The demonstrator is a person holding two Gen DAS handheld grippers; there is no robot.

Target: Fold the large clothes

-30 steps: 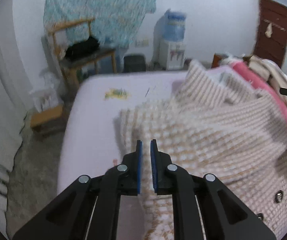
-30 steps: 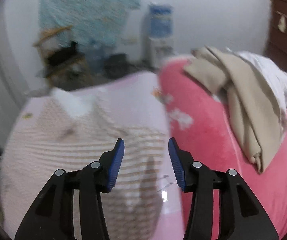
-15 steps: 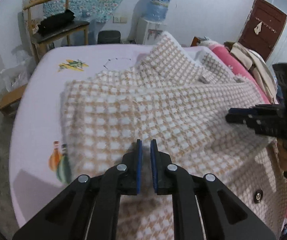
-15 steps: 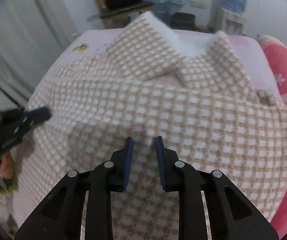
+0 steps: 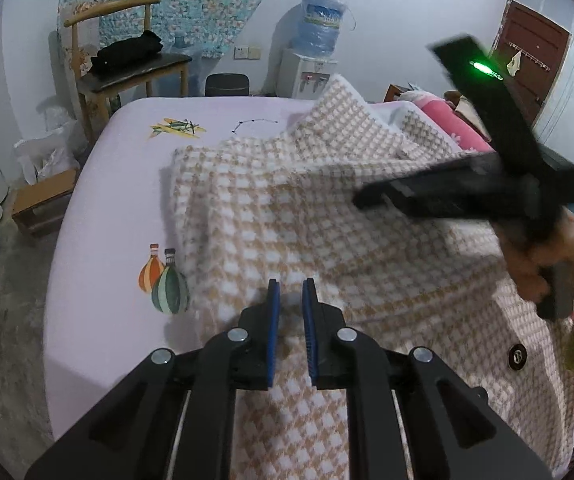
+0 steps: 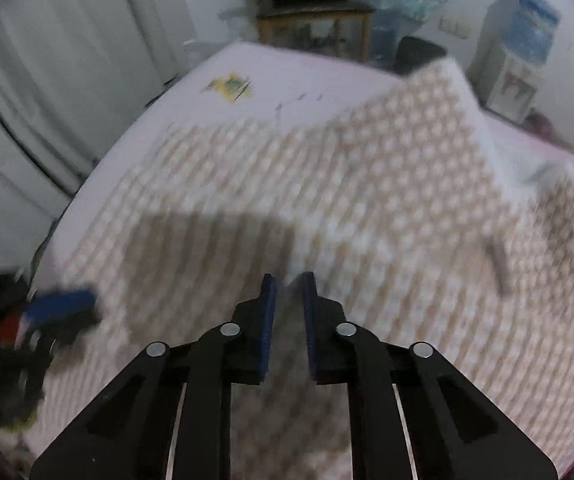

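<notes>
A large tan-and-white checked coat (image 5: 327, 216) lies spread on the lilac bed (image 5: 119, 216), collar toward the far end, with a dark button (image 5: 517, 357) near its right edge. My left gripper (image 5: 289, 292) is shut on the coat's near edge. My right gripper (image 6: 289, 288) is shut on a fold of the same coat (image 6: 367, 208), seen blurred. In the left wrist view the right gripper (image 5: 467, 188) hangs over the coat's right side. In the right wrist view the left gripper (image 6: 59, 304) shows at the coat's left edge.
A wooden chair (image 5: 127, 64) with black clothing, a bin (image 5: 227, 85) and a water dispenser (image 5: 311, 60) stand beyond the bed. A pink blanket (image 5: 459, 128) lies at the right. A brown door (image 5: 535, 52) is far right. White curtains (image 6: 47, 92) hang at left.
My right gripper has closed from open onto the coat and swung left over it. My left gripper stayed shut on the fabric while the coat was drawn out across the bed.
</notes>
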